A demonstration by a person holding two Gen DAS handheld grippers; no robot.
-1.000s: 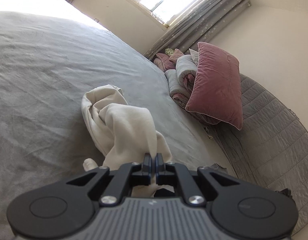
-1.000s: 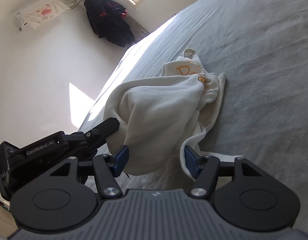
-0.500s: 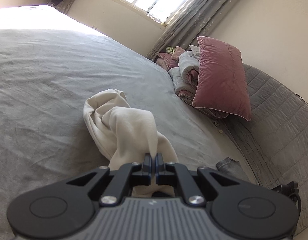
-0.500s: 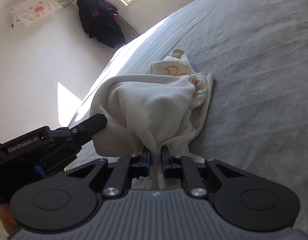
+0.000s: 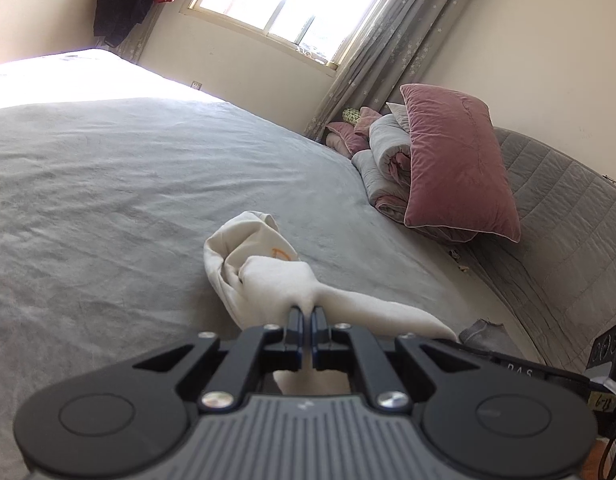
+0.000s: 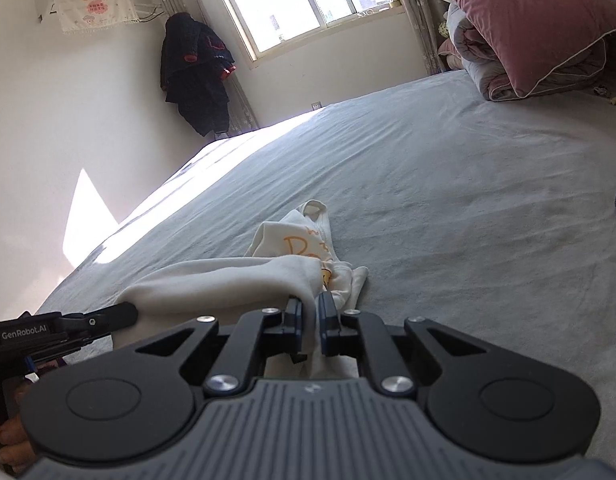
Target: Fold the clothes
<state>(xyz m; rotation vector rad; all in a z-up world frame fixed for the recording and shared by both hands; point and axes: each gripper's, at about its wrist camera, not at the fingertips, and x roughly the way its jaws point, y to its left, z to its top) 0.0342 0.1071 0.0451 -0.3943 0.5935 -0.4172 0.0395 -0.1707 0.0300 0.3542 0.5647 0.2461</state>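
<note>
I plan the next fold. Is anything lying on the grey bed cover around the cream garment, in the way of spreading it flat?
Nothing visible: the grey bed cover around the cream garment is bare. The pink pillow lies far off.

Black left gripper (image 5: 306,312) and right gripper (image 6: 309,305): blue pads, silver screws, ribbed grey housings.

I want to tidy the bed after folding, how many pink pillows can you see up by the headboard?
3 at least. One big pink pillow leans on the rolled quilt. Two smaller pink ones lie behind the quilt, near the curtain. More may be hidden behind the pile.
</note>
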